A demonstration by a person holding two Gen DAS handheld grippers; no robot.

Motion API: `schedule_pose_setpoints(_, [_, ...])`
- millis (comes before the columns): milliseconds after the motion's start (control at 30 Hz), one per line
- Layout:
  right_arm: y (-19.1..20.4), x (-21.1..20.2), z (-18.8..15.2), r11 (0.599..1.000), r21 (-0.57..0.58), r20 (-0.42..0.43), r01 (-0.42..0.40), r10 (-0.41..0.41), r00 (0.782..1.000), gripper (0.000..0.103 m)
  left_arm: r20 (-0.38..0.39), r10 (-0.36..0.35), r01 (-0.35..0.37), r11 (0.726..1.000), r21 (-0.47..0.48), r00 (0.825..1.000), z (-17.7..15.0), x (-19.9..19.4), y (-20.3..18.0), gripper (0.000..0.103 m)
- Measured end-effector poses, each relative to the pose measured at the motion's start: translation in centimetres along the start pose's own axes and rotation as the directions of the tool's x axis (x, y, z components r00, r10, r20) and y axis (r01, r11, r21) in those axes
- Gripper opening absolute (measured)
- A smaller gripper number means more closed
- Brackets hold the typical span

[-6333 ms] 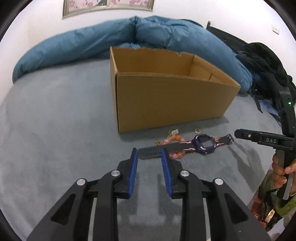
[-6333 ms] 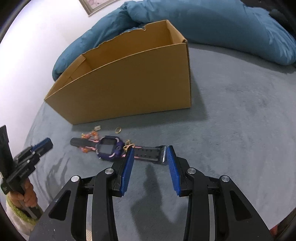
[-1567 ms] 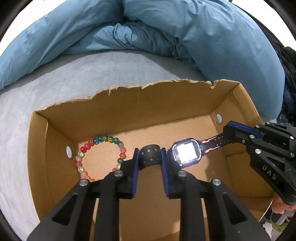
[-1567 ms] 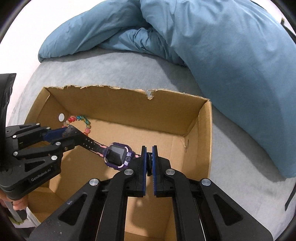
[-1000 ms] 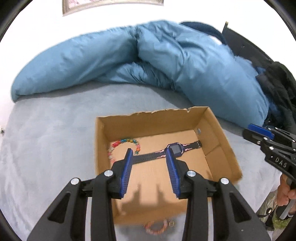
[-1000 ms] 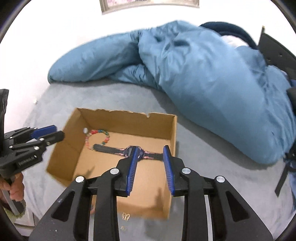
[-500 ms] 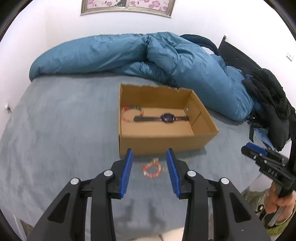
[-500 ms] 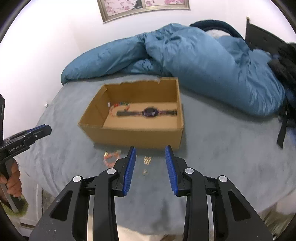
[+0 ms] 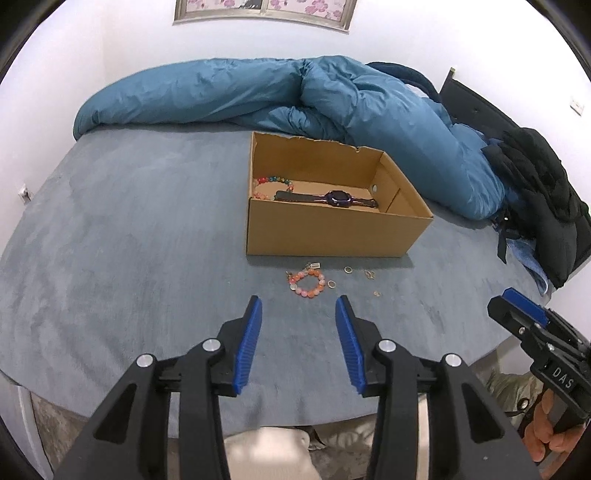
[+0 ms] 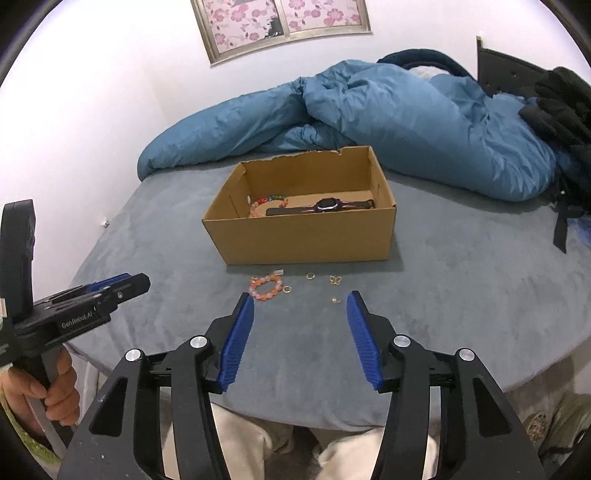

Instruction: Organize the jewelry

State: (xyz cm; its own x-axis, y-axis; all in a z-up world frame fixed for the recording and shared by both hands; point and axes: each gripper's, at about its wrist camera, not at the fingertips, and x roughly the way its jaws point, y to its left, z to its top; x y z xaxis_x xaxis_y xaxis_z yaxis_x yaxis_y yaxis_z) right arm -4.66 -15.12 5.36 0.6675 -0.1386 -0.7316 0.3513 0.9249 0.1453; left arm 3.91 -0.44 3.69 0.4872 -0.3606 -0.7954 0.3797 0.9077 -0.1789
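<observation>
An open cardboard box (image 9: 325, 232) (image 10: 306, 240) stands on the grey bed. Inside lie a purple watch (image 9: 338, 198) (image 10: 327, 205) and a multicoloured bead bracelet (image 9: 271, 181) (image 10: 266, 202). In front of the box an orange-pink bead bracelet (image 9: 307, 284) (image 10: 266, 288) and several small gold rings and earrings (image 9: 348, 270) (image 10: 334, 280) rest on the cover. My left gripper (image 9: 298, 306) hovers near the bed's front edge, jaws opening, nothing between them. My right gripper (image 10: 300, 302) does the same, jaws opening wider and empty.
A rumpled blue duvet (image 9: 332, 96) (image 10: 388, 110) lies behind the box. Black clothing (image 9: 543, 192) is piled at the right. A framed flower picture (image 10: 280, 22) hangs on the wall. The person's legs (image 10: 258, 443) show below the bed's front edge.
Both grippers let go of the watch inside the box, then pulled back toward the bed's front edge. The right jaws have spread wider; the left spread slightly.
</observation>
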Motion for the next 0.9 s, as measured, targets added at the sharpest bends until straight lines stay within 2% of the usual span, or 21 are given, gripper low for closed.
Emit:
schedule_pose_setpoints(233, [0.1, -1.3, -1.3, 1.000, 0.003, 0.019, 0.011, -0.011, 1.000, 0.051, 0.056, -0.012, 0.010, 1.000, 0.029, 0.998, -0.8, -2.3, -1.3, 0.040])
schedule_pose_setpoints(433, [0.2, -1.7, -2.6, 1.000, 0.009, 0.035, 0.028, -0.028, 0.999, 0.051, 0.073, -0.027, 0.025, 0.999, 0.026, 0.997, -1.8, -2.8, -1.6, 0.040])
schedule_pose_setpoints(533, [0.2, -1.0, -3.2, 1.000, 0.013, 0.028, 0.023, -0.024, 0.999, 0.051, 0.067, -0.019, 0.016, 0.999, 0.037, 0.998, -2.5, -2.3, -1.6, 0.040])
schedule_pose_setpoints(733, [-0.8, 1.0, -3.8, 0.999, 0.023, 0.036, 0.031, -0.032, 0.999, 0.051, 0.038, 0.008, -0.010, 0.998, 0.065, 0.999, -3.0, 1.3, -1.5, 0.040])
schedule_pose_setpoints(800, [-1.3, 1.8, -4.1, 0.998, 0.025, 0.025, 0.053, -0.053, 0.998, 0.051, 0.033, 0.014, -0.016, 0.999, 0.048, 0.999, -3.3, 2.0, -1.5, 0.040])
schedule_pose_setpoints(900, [-2.2, 2.2, -4.6, 0.998, 0.051, 0.007, 0.045, -0.045, 0.999, 0.051, 0.020, -0.019, 0.019, 1.000, -0.006, 1.000, -3.8, 2.6, -1.3, 0.040])
